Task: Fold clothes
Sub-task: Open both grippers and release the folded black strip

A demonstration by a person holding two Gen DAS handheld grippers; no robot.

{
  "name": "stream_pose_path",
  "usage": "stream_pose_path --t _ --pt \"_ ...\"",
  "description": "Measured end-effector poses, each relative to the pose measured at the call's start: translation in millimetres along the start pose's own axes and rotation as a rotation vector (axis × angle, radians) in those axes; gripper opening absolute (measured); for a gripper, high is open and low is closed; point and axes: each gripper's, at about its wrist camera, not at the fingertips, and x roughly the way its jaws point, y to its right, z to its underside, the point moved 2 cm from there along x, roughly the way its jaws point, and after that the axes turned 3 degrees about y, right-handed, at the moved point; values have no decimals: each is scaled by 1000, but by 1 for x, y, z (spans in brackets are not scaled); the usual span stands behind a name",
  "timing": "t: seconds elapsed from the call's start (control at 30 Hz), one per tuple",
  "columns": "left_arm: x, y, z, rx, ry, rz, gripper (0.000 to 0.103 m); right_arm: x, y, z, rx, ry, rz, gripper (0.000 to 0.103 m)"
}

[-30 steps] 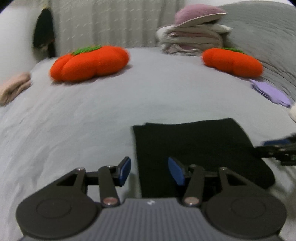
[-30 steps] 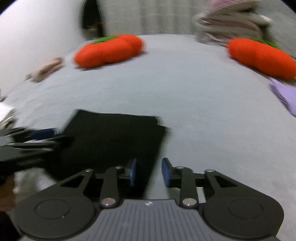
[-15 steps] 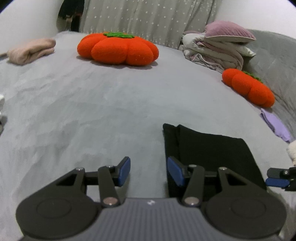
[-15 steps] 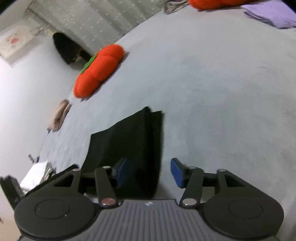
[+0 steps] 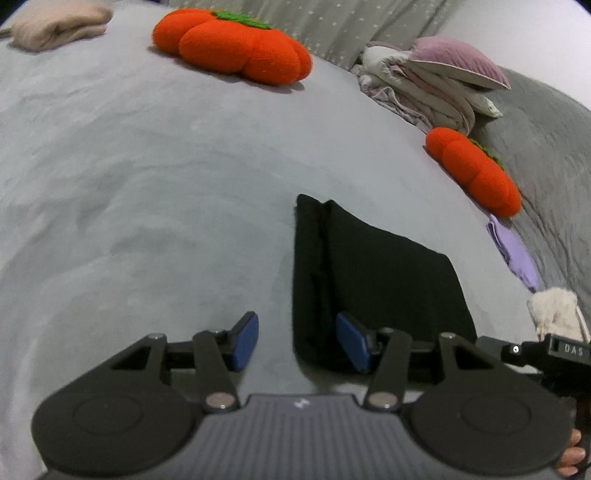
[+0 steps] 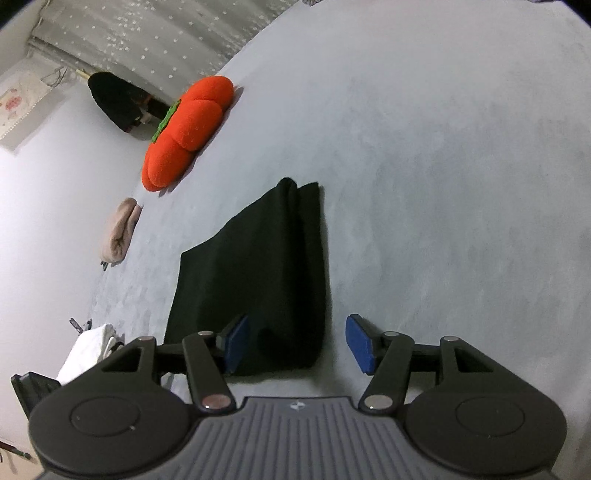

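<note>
Black folded fabric garment [image 5: 373,273] lies flat on the pale grey bed sheet [image 5: 147,184] in the left wrist view, a narrower folded strip along its left edge. The left gripper [image 5: 297,341] hangs just above its near left corner with the blue pads spread wide and nothing between them; the right pad [image 5: 352,341] sits over the black cloth, the left pad over bare sheet. Farther back rest a large orange pumpkin-shaped plush cushion [image 5: 236,46], a smaller orange pumpkin cushion [image 5: 476,171], a heap of folded pale bedding topped by a mauve pillow [image 5: 439,81], a rolled beige cloth [image 5: 59,24] and a lilac folded cloth [image 5: 515,254]. Part of the other tool shows at the right edge.

From the right wrist view, tilted, the same black garment [image 6: 258,266] stretches away from the right gripper [image 6: 297,343], whose blue pads also stand wide apart, empty, straddling the garment's near right corner. The large pumpkin cushion [image 6: 186,131] and beige roll [image 6: 120,230] lie beyond, a white cloth [image 6: 88,350] at lower left.
</note>
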Motion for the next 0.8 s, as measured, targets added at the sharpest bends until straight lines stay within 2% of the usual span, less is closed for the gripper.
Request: stream_pose_path --t 0.13,0.17,0.2,0.3,0.43,0.5,0.57,0.67,0.8 --pt "6 13 6 124 14 -108 47 1 -7 5 -75 14 41 54" --pt "6 15 6 139 17 -120 47 1 -7 6 -88 16 49 46" --pt "6 16 6 149 19 -129 47 1 -5 5 -89 14 54 34" --pt "5 18 6 171 22 -157 47 1 4 2 -48 6 52 23" --pt "1 17 7 197 25 -189 47 0 0 2 -81 14 73 22" --pt "-2 15 6 190 25 -187 47 -5 -11 3 -163 69 129 23" --pt "-8 6 0 138 29 -155 47 -15 -30 6 -301 159 176 23" --pt "-18 -8 -9 53 37 -103 47 -21 -64 23 -533 262 172 23" --pt "-29 -25 -19 -42 45 -47 48 9 -104 62 -765 243 128 23"
